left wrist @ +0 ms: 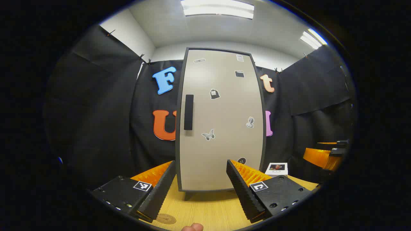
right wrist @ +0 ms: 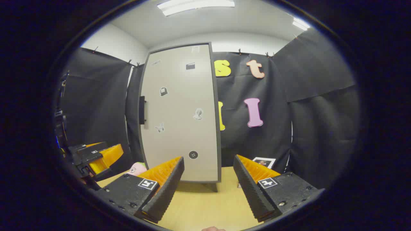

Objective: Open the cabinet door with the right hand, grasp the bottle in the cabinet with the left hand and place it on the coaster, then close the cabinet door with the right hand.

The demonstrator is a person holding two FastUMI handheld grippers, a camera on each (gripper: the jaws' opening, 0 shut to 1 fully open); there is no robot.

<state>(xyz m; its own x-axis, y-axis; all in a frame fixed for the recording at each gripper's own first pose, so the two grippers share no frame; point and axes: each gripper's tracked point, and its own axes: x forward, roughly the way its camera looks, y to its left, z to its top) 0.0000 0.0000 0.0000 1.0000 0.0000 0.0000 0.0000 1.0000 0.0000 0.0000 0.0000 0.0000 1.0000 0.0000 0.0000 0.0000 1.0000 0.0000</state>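
A tall beige cabinet (left wrist: 221, 122) stands on the wooden table, its door shut, with a dark vertical handle (left wrist: 188, 112) on the door's left side and small stickers across the front. My left gripper (left wrist: 201, 187) is open in front of the cabinet's lower part, with nothing between its fingers. A round brown coaster (left wrist: 166, 219) lies on the table near the left finger. In the right gripper view the same cabinet (right wrist: 179, 112) stands left of centre, its handle (right wrist: 142, 110) at the far edge. My right gripper (right wrist: 208, 186) is open and empty. The bottle is hidden behind the door.
The other gripper (left wrist: 327, 154) shows at the right edge of the left gripper view, and at the left edge (right wrist: 91, 157) of the right gripper view. A small white card (left wrist: 277, 167) leans near the cabinet's right foot. A pink object (right wrist: 136, 168) lies on the table.
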